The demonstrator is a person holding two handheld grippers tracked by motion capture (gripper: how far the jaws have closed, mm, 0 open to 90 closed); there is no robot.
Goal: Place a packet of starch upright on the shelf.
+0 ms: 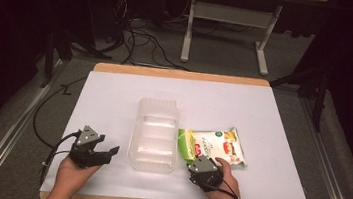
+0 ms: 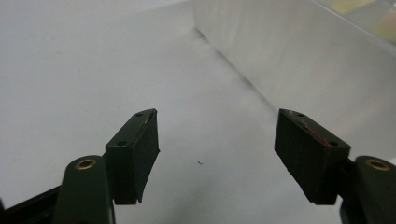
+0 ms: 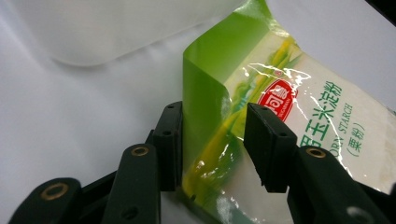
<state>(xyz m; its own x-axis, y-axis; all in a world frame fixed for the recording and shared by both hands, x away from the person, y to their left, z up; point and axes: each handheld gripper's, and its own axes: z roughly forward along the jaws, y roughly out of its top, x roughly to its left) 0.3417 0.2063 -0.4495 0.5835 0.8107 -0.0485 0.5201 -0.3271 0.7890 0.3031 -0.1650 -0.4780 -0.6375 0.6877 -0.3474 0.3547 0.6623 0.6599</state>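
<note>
- Two grippers sit at the near edge of the table (image 1: 280,141), one in each of the person's hands; beyond them lie one clear plastic container and one bag of corn starch
- The left gripper (image 1: 108,152) rests low over the white sheet at the near left, just short of the container's near left corner; its jaws stand wide apart with only bare sheet between them, touching nothing
- In the left gripper view the container's frosted wall runs past the right-hand jaw, near it but apart
- The right gripper (image 3: 212,144) is at the near right, on the bag's near end; its jaws are narrowed about the bag's green edge, which stands up between them
- The left pad lies against the green film; the right pad sits close on the printed face, and whether it presses there I cannot tell for certain
- The clear plastic container (image 1: 155,135) stands upright in the middle of the sheet, long side running away from the person; nothing lies inside it
- The bag of corn starch (image 1: 217,144) lies flat on the sheet just right of the container, its green end nearly at the container's wall, the white printed part stretching to the right
- Farthest off, one table frame (image 1: 227,30) and loose cables (image 1: 141,40) are on the floor
</note>
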